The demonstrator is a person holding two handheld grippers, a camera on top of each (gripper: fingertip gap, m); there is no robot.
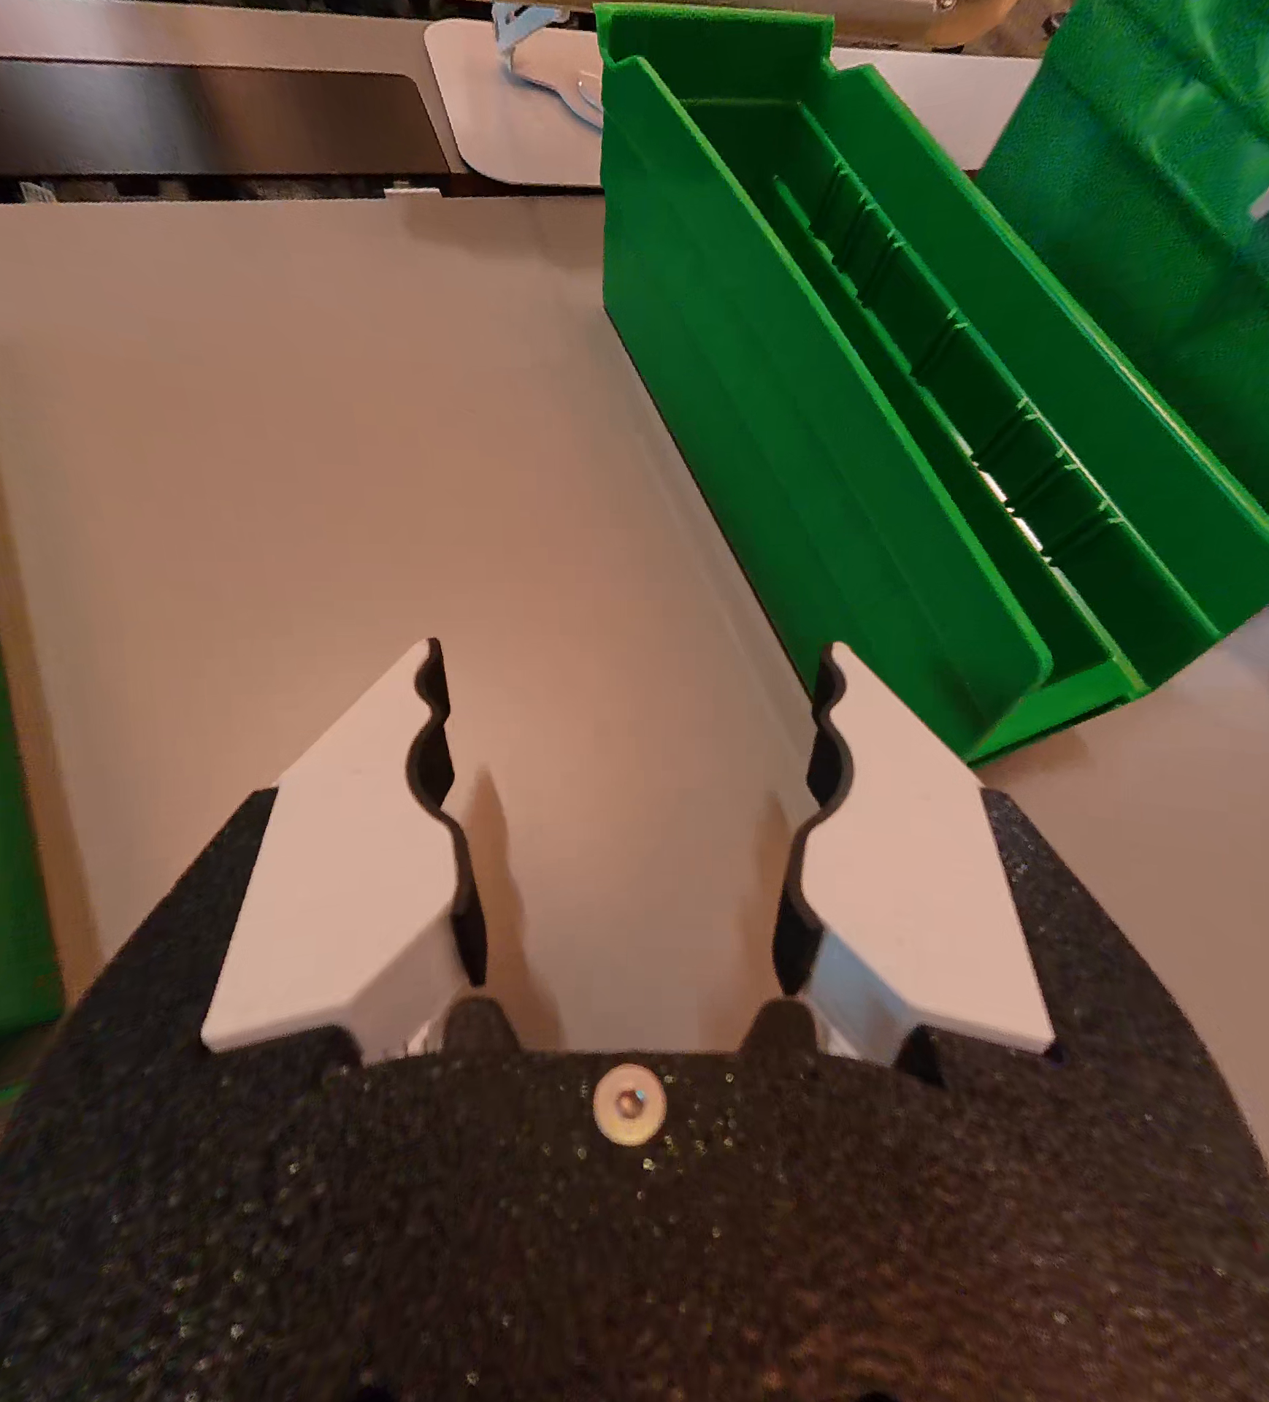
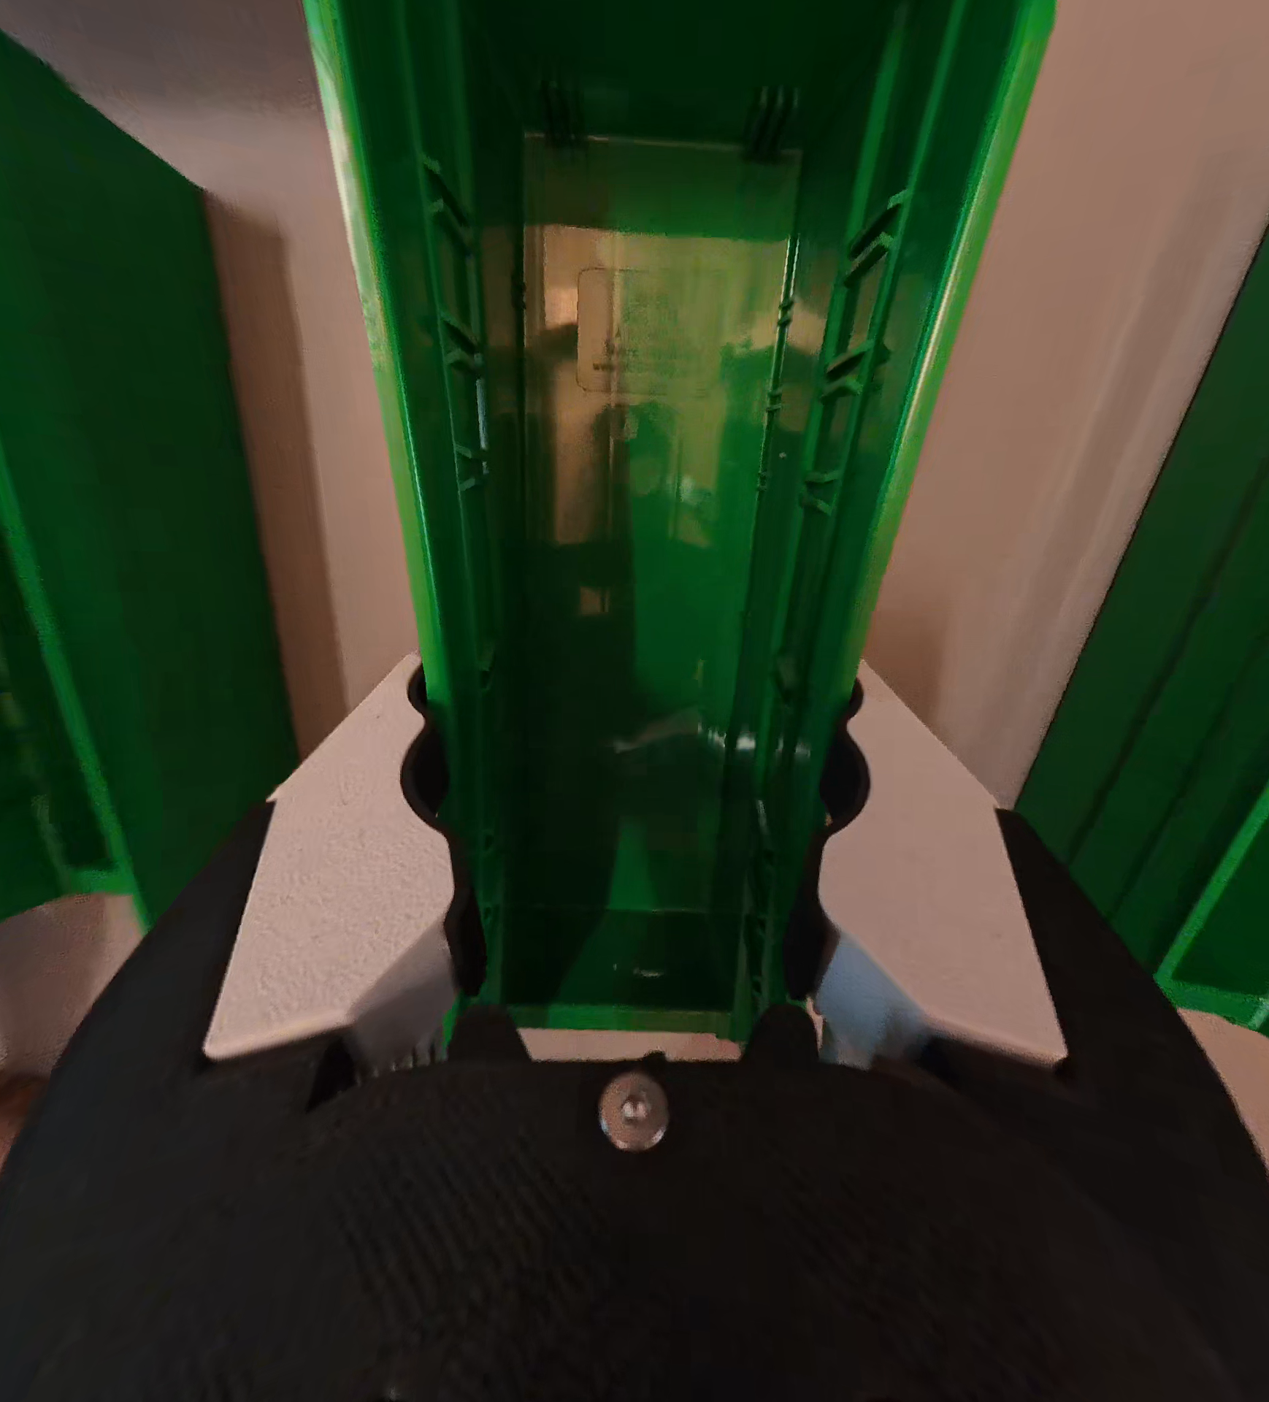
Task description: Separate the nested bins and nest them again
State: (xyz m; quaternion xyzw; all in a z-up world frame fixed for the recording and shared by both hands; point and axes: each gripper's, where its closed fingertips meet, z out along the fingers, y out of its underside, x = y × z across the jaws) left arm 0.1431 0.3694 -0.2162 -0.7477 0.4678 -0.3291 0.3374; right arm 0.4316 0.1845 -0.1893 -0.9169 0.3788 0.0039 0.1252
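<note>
While the right gripper [image 2: 635, 766] clenches its jaws on a green bin's [image 2: 654, 470] side walls, the bin's long axis runs straight away from the camera, far end cut off; the left gripper [image 1: 631, 766], jaws released, hovers over the bench [image 1: 313, 455] beside an angled bin [image 1: 829, 425]

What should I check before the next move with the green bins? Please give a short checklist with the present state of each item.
1. Right claw holds a bin: ok, its fingers press both long walls of the held green bin.
2. Held bin is empty: ok, only its glossy floor shows.
3. Left claw is free: ok, open above the bare table.
4. Open bin on the table is ready to receive: ok, nothing inside it.
5. Held bin is lined up with that bin: cannot tell.
</note>
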